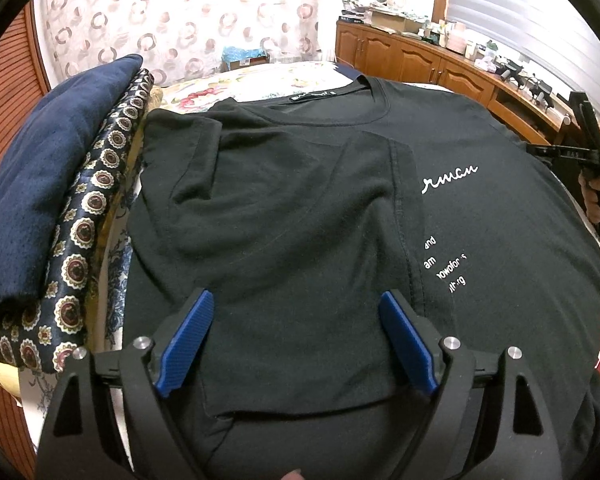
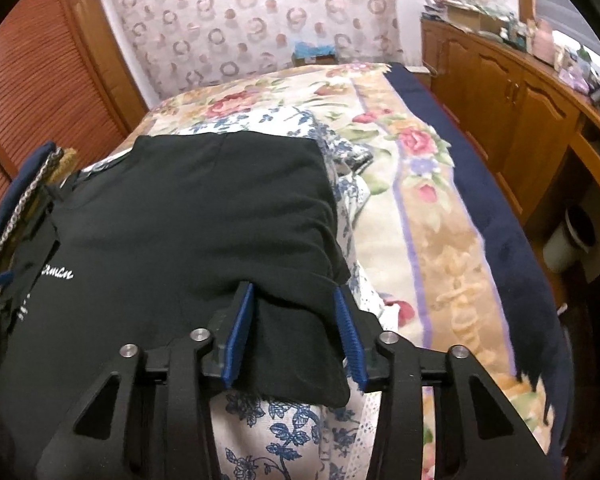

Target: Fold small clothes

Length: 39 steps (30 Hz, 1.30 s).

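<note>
A black T-shirt [image 1: 480,220] with white lettering lies flat on the bed. Its left side and sleeve [image 1: 284,208] are folded inward over the front. My left gripper [image 1: 296,304] is open and empty, hovering just above that folded part. In the right wrist view the same shirt [image 2: 188,220] fills the left half. My right gripper [image 2: 294,292] is open, its blue pads [image 2: 240,332] on either side of the shirt's right sleeve [image 2: 296,344] at the shirt's edge. The right gripper also shows far right in the left wrist view [image 1: 588,160].
A stack of folded clothes, navy on top [image 1: 48,184] and a patterned one [image 1: 92,208] beneath, sits left of the shirt. The bed has a floral cover [image 2: 420,184] and a blue-flowered cloth [image 2: 276,428]. Wooden cabinets [image 2: 520,120] stand on the right.
</note>
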Available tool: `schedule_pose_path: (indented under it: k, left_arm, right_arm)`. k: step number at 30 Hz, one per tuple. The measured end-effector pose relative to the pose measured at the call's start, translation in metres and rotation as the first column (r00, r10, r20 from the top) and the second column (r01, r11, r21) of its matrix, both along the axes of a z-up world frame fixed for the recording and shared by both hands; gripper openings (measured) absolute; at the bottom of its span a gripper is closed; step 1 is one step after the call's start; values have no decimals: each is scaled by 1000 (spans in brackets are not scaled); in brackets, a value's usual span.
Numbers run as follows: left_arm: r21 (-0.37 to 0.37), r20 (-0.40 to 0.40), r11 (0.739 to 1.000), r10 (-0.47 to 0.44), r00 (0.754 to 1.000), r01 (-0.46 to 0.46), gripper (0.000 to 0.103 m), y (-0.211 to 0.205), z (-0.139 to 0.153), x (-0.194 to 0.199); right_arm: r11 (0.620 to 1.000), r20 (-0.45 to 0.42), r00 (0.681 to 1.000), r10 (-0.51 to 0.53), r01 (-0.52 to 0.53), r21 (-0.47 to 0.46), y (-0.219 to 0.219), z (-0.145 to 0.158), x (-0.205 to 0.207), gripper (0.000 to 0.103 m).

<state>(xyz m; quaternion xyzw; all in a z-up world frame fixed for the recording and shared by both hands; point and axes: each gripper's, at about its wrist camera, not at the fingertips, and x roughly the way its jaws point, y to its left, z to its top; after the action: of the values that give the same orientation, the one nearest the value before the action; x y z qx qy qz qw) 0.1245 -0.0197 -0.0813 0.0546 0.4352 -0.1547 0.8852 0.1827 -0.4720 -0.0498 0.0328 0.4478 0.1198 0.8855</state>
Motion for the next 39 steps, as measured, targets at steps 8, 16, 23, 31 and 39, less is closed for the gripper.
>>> schedule_pose_path:
  k: [8,16,23,31,39]
  left_arm:
    - [-34,22,998,54,998,-54,86,10,4,-7]
    - [-111,85,979,179,980,-169,86,28,16,-28]
    - [-114,124,978,186,975,-172,86,25,24,-42]
    - [-125,172,983,156,973,-135,86,9,42,-52]
    - [-138,194,984,140,971,-115,86,-3,50,-58]
  right_arm:
    - [996,20,999,27,-26,-84,11,4,-2,26]
    - [987,56,998,22,-13,-162,14,8,-6,5]
    - [993,121,991,53,-39,-111,26,28,-13,3]
    - [982,179,968,175,-159,-103,72,53,-31,3]
    - [955,114,952,285,-271,-120,122,32,-44,3]
